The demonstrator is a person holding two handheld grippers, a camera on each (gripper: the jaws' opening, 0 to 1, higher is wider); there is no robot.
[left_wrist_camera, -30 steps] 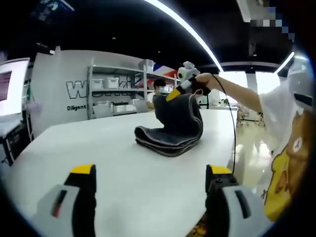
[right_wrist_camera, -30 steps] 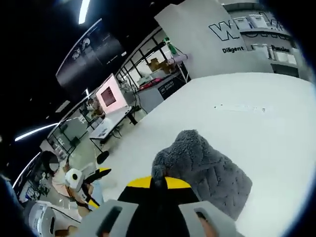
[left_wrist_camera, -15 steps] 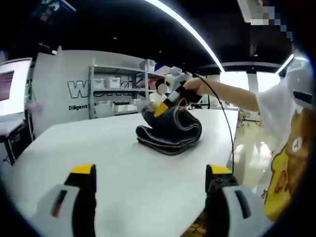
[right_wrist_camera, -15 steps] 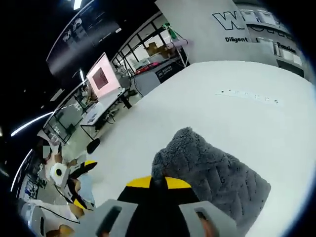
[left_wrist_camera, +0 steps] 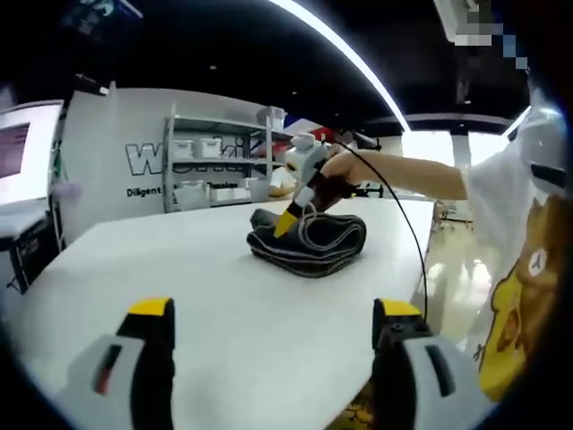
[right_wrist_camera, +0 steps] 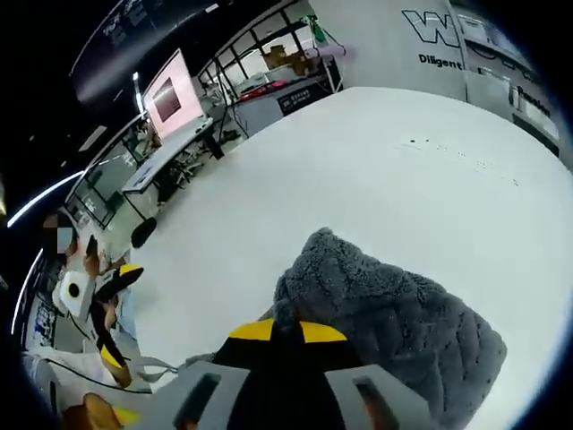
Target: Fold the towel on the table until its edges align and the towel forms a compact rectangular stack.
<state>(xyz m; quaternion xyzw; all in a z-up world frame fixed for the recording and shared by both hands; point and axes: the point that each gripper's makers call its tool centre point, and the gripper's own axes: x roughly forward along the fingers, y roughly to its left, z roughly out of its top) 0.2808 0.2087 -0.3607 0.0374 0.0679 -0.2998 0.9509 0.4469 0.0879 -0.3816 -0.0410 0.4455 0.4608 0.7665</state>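
The dark grey towel [left_wrist_camera: 307, 240] lies bunched in a low, partly folded heap on the far right part of the white tabletop [left_wrist_camera: 197, 296], well apart from the left claw [left_wrist_camera: 273, 333], whose 2 jaws stand wide apart and empty at the near edge. The right claw [right_wrist_camera: 286, 331] is the nearer one by far: its jaws are pressed together on a fold of the towel [right_wrist_camera: 394, 331], with the rest of the cloth lying just ahead and to the right of its tips. In the left gripper view the right claw [left_wrist_camera: 288, 222] angles down onto the heap's left end, and the heap's long axis runs left to right. The pinched edge probably needs carrying across that axis and laying flat.
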